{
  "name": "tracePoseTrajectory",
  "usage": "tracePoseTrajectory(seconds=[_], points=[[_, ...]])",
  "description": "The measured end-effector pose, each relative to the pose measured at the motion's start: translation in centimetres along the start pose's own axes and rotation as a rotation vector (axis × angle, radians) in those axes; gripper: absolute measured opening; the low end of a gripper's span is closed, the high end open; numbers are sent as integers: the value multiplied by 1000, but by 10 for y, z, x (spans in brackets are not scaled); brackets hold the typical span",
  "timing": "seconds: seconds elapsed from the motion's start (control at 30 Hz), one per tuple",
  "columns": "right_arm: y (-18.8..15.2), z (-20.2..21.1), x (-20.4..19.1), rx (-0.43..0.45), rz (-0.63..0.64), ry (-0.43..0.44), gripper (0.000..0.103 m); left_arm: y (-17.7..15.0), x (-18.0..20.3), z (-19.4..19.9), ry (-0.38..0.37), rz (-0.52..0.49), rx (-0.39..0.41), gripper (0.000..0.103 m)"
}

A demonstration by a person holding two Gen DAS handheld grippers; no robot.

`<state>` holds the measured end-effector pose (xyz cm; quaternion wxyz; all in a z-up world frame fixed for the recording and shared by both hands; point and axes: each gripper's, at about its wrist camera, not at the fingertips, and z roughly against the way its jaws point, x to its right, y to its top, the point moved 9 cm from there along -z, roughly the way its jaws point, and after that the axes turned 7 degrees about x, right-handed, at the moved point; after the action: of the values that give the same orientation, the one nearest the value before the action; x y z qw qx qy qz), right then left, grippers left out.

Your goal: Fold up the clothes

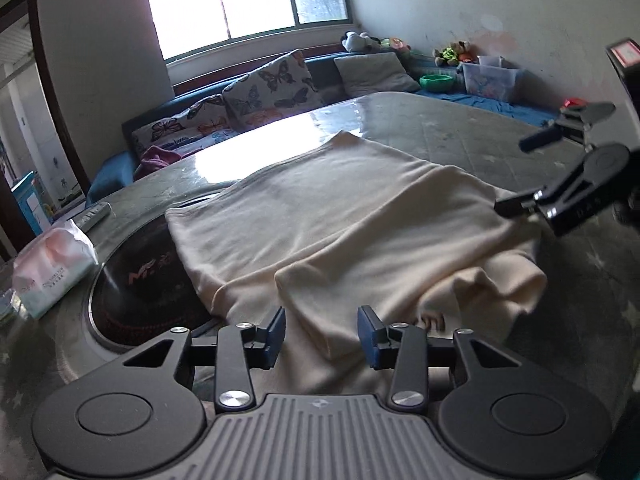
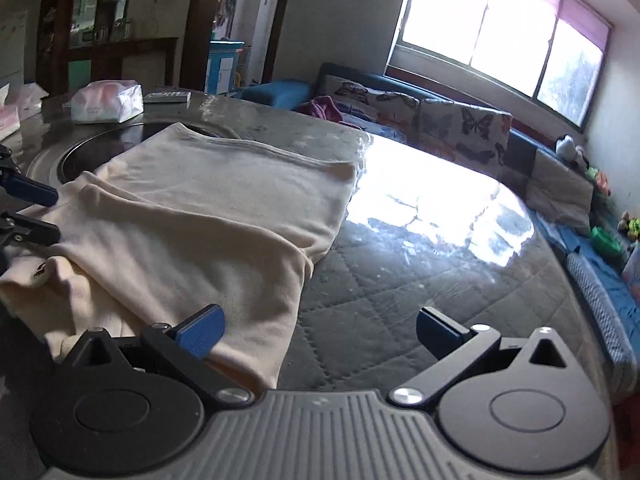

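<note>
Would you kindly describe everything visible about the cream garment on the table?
The cream garment is soft knit cloth, partly folded into a rough rectangle, with one layer laid across it and a bunched end nearest the left gripper. It lies flat on the grey quilted table, overlapping a dark round inset. Both grippers are open at its edges, gripping nothing.
</note>
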<state>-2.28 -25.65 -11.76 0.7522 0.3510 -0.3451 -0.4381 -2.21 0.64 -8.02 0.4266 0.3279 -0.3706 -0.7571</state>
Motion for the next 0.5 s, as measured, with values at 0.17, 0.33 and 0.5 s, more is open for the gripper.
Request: tracePoseTrajectory(seconds=[0.17,0.33,0.5], points=[[10,23,-13,24,68,98,103,-7,14,17,-44,-92,0,43],[10,39,-45,36,218,191,100,-19,47,20,-116,-244,9,44],[2,50,-72,20,352,271,95,-24,69,16,-164,-327,24,44]])
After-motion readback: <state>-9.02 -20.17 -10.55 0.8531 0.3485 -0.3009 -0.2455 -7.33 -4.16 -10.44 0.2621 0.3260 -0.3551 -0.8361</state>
